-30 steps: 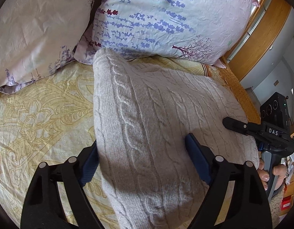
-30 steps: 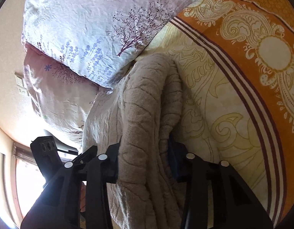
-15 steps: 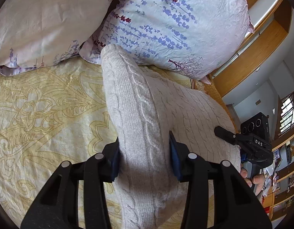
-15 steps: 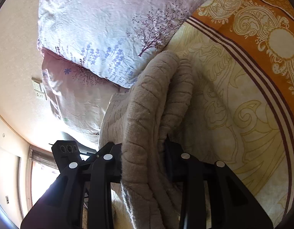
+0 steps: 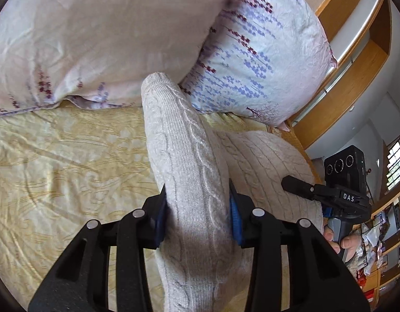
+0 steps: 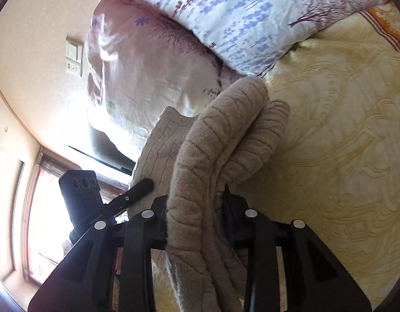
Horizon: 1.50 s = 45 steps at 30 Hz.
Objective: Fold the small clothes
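A beige cable-knit sweater (image 5: 184,143) lies on the yellow patterned bedspread (image 5: 70,156), its near edge raised off the bed. My left gripper (image 5: 197,202) has a thick fold of it between its blue pads, and its jaws are closing on that fold. In the right wrist view my right gripper (image 6: 196,200) is shut on a bunched double fold of the sweater (image 6: 225,135). The two grippers hold the same edge at opposite ends. A hand holds the right gripper's handle (image 5: 337,231) at the right edge of the left wrist view.
Two floral pillows (image 5: 96,39) (image 5: 264,52) lie just behind the sweater at the head of the bed. A wooden shelf unit (image 5: 355,52) stands beyond them. The bedspread (image 6: 342,130) spreads to the right, with an orange border (image 6: 389,23). A bright window (image 6: 44,221) is at the left.
The left gripper went from wide open around the flat sweater to pinching a fold. Both grippers lifted the sweater's edge and carried it toward the pillows.
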Each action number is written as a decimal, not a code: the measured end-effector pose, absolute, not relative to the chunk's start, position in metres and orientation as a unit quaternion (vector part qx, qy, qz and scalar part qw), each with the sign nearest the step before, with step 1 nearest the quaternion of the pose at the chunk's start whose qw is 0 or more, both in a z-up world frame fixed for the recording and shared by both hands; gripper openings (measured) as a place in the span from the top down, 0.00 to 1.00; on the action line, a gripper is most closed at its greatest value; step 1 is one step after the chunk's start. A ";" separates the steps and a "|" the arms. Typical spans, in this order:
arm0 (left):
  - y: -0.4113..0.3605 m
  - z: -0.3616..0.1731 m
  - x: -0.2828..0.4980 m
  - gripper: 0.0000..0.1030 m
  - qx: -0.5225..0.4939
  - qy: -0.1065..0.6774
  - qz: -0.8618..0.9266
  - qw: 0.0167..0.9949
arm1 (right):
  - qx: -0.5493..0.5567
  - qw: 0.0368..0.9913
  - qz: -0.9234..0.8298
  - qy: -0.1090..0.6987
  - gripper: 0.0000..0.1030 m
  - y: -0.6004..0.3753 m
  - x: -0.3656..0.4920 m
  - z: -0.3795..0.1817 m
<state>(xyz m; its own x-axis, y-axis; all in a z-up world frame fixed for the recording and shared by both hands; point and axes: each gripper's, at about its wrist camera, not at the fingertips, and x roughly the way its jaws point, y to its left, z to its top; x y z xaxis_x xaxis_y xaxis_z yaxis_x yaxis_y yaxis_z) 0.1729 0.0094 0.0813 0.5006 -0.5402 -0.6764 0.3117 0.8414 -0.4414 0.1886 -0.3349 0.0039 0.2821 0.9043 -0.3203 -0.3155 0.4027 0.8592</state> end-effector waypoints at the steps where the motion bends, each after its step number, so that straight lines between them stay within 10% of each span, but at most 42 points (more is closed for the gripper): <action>1: 0.019 0.082 0.171 0.62 -0.133 0.431 -0.240 0.860 | 0.338 0.723 0.426 0.426 0.70 -0.325 0.189 0.005; 12: 0.074 0.046 0.176 0.62 -0.178 0.446 -0.190 0.856 | 0.276 0.763 0.392 0.434 0.70 -0.285 0.185 0.006; 22: 0.085 0.029 0.168 0.39 -0.190 0.436 -0.170 0.863 | 0.305 0.738 0.350 0.490 0.62 -0.295 0.187 -0.030; 34: 0.029 0.075 0.123 0.28 -0.021 0.328 -0.133 0.935 | 0.346 0.767 0.330 0.428 0.59 -0.310 0.200 -0.013; 39: 0.013 0.055 0.140 0.29 -0.006 0.361 -0.130 0.923 | 0.307 0.786 0.322 0.430 0.90 -0.298 0.207 -0.015; 45: 0.000 0.050 0.147 0.29 0.032 0.364 -0.125 0.923 | 0.288 0.805 0.294 0.426 0.91 -0.296 0.215 -0.014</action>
<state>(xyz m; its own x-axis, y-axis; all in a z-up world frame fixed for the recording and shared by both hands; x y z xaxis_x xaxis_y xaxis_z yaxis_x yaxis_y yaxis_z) 0.1475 0.0005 0.0503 0.7043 -0.2074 -0.6789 0.2535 0.9668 -0.0323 0.2152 -0.2965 -0.0145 0.4638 0.7193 -0.5173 -0.2273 0.6609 0.7152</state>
